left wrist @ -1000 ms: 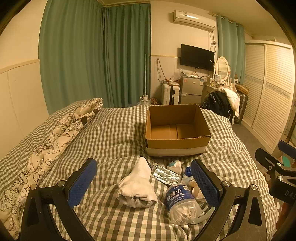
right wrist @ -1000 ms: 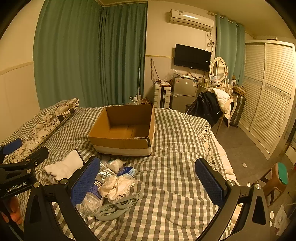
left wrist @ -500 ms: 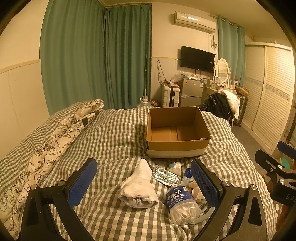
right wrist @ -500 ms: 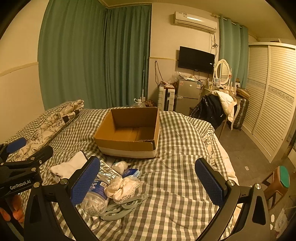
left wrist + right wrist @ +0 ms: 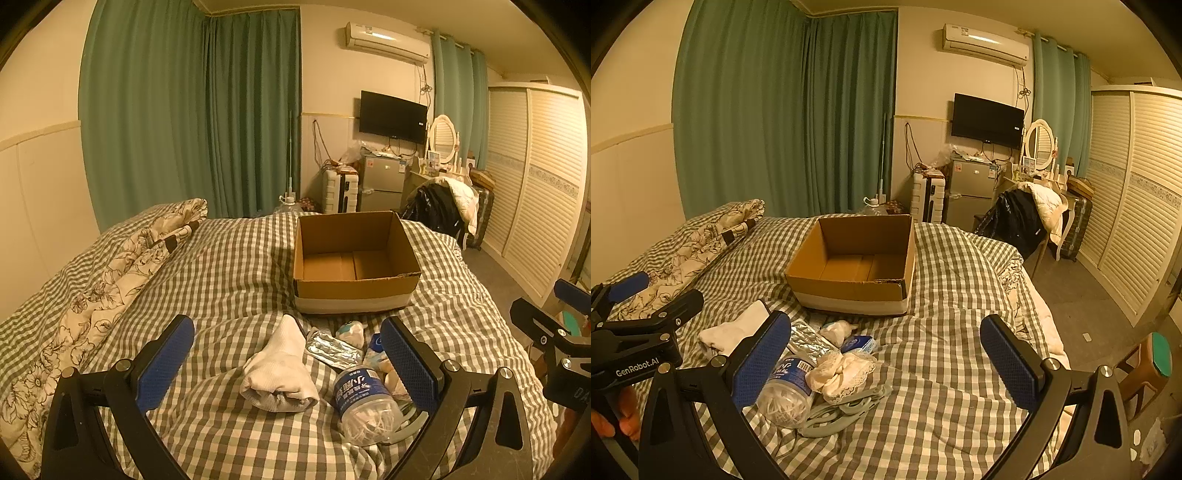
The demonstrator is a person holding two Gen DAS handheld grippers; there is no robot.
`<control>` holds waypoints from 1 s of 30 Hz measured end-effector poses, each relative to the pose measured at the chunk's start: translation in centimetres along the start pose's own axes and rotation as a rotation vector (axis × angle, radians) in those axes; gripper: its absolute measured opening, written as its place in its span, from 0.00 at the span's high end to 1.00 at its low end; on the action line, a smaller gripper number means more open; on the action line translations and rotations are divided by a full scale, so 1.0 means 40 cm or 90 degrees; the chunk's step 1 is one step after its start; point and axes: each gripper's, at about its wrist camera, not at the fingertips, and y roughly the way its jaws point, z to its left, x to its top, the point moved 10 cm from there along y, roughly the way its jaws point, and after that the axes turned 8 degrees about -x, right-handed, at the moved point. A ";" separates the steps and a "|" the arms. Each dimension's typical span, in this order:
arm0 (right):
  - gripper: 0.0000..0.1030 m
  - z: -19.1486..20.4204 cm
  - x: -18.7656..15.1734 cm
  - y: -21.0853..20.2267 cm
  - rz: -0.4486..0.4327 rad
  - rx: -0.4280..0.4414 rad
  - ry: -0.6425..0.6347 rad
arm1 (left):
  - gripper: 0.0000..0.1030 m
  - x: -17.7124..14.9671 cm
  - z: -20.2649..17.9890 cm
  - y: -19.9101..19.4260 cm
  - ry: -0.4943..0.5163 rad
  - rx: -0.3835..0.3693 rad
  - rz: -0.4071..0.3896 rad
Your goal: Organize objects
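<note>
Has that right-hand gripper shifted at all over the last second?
Yes. In its own view the cardboard box has slid rightward and lower, so the right gripper has swung left, toward the clutter.

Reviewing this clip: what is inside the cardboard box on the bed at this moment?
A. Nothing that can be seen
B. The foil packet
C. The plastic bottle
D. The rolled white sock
A: the cardboard box shows only its bare bottom, while the white sock, plastic bottle and foil packet all lie on the checked bedspread in front of it.
</note>
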 end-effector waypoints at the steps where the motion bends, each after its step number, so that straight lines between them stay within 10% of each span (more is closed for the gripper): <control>1: 0.00 0.000 -0.002 0.001 0.001 0.001 0.000 | 0.01 -0.002 0.002 0.002 0.000 0.000 0.002; 30: 0.00 0.051 -0.169 0.236 0.140 0.018 -0.028 | 0.32 -0.226 0.042 0.283 0.005 -0.029 0.183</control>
